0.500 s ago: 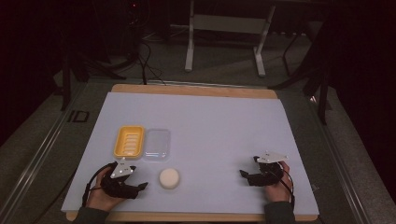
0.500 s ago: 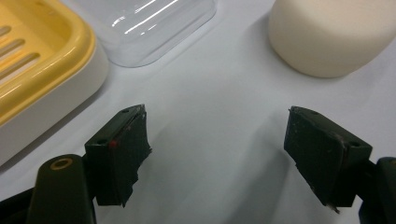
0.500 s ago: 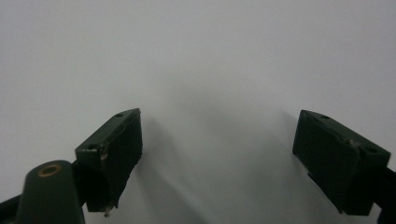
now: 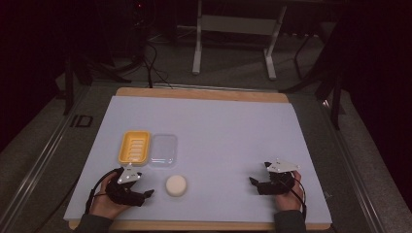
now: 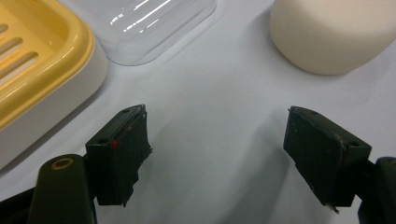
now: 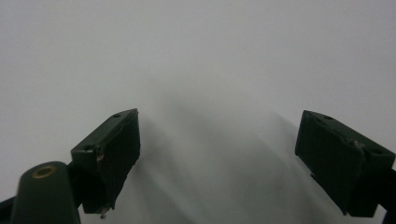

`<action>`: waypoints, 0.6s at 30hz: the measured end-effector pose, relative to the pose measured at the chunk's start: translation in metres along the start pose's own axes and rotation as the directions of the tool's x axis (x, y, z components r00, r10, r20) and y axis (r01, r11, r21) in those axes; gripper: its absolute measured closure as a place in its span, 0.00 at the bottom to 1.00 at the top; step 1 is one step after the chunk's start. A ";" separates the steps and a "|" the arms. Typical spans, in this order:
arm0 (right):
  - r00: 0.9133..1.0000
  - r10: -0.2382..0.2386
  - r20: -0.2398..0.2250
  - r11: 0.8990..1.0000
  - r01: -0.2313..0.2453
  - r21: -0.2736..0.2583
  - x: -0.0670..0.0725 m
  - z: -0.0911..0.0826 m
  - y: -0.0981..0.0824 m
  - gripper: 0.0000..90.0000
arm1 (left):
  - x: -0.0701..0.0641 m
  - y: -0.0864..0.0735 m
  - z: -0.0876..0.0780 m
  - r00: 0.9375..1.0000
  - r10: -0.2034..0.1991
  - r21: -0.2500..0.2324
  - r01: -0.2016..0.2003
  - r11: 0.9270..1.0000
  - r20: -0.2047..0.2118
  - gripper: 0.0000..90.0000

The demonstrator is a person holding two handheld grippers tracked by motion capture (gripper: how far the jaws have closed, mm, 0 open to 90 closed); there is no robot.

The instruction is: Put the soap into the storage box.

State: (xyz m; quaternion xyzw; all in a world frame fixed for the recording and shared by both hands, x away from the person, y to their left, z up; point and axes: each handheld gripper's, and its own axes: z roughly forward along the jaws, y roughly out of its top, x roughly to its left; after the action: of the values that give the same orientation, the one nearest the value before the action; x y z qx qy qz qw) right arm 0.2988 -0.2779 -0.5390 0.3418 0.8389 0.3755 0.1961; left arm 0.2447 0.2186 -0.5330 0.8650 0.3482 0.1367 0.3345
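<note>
A round cream soap bar (image 4: 176, 185) lies on the white table near its front edge. Behind it to the left stands a yellow soap dish (image 4: 134, 147) with a clear plastic lid (image 4: 163, 150) beside it on the right. My left gripper (image 4: 145, 185) rests just left of the soap, open and apart from it. In the left gripper view the gripper (image 5: 217, 154) has bare table between its jaws, with the soap (image 5: 331, 32) ahead to the right, the dish (image 5: 37, 65) on the left and the lid (image 5: 149, 23) between them. My right gripper (image 4: 259, 173) stands open at the front right, and in its own view the gripper (image 6: 219, 158) holds nothing.
The white table mat (image 4: 223, 131) lies on a wooden board (image 4: 204, 93). Beyond the far edge, on the dark floor, stand a metal frame (image 4: 233, 39) and cables (image 4: 150, 63). Each hand holds its gripper near the front edge.
</note>
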 end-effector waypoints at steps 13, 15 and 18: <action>1.000 -0.001 0.000 1.000 0.001 -0.019 0.000 -0.002 -0.001 0.16 | -0.001 0.014 -0.002 0.997 0.064 0.001 -0.064 0.998 0.051 0.26; 1.000 -0.006 0.007 1.000 0.006 -0.018 0.000 -0.002 -0.001 0.16 | -0.001 0.017 -0.001 0.995 0.076 -0.002 -0.076 0.997 0.060 0.26; 1.000 -0.012 0.014 1.000 0.012 -0.016 0.001 -0.002 -0.001 0.15 | -0.002 0.022 0.003 0.993 0.100 0.008 -0.101 0.995 0.067 0.26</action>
State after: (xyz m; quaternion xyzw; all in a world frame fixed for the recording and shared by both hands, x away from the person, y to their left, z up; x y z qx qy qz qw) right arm 0.2968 -0.2782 -0.5384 0.3379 0.8364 0.3786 0.2071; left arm 0.2562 0.2041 -0.5201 0.8873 0.2938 0.1227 0.3337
